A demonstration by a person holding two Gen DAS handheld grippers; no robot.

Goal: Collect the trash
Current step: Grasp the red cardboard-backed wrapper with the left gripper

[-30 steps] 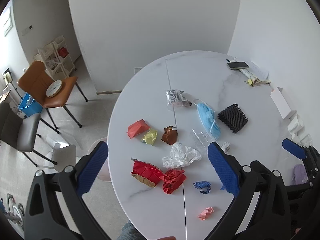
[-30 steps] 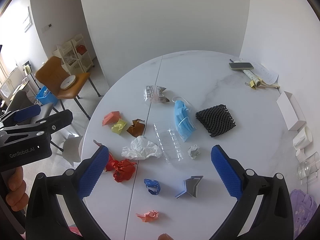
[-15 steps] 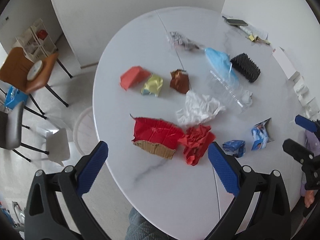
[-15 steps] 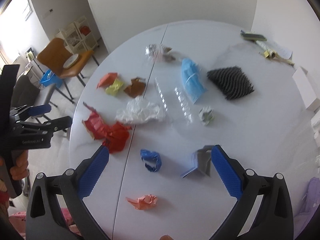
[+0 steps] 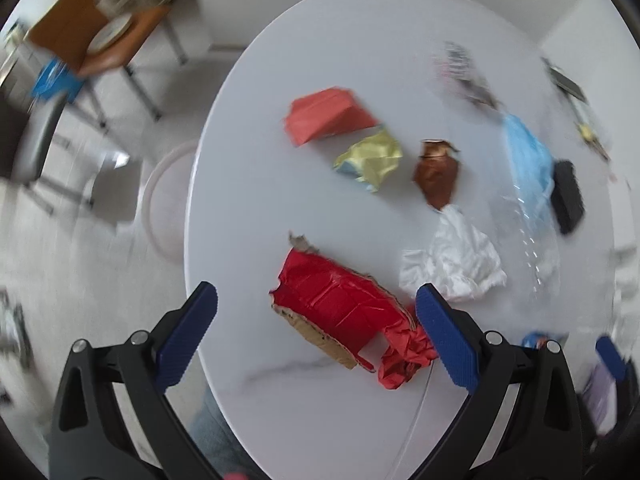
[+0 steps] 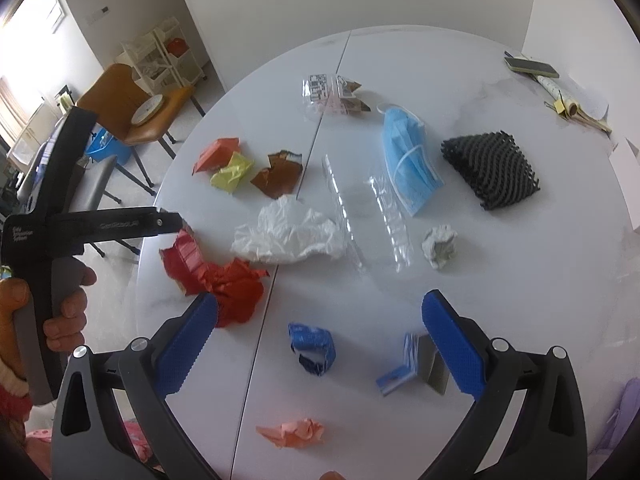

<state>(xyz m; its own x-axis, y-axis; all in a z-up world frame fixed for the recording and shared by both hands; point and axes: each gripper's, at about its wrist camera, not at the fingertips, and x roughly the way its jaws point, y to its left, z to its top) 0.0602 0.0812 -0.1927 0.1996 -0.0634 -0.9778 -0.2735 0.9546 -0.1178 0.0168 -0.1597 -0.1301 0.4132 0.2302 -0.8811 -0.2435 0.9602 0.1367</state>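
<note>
**Lining up on the red cardboard**

I hold my left gripper (image 5: 316, 320) wide open and empty above the red cardboard scrap (image 5: 336, 308) at the table (image 5: 248, 200) edge. My right gripper (image 6: 320, 344) hovers spread and empty near the blue wrapper (image 6: 312, 348).

Bare tabletop (image 6: 520, 300) lay along the near right edge, past the grey paper ball (image 6: 439, 246). Toward the left edge, crowded: red cardboard (image 5: 336, 308) touching crumpled red paper (image 6: 236, 292), white plastic bag (image 6: 288, 236) just beyond. Open room stayed around blue wrapper (image 6: 314, 346).
</note>
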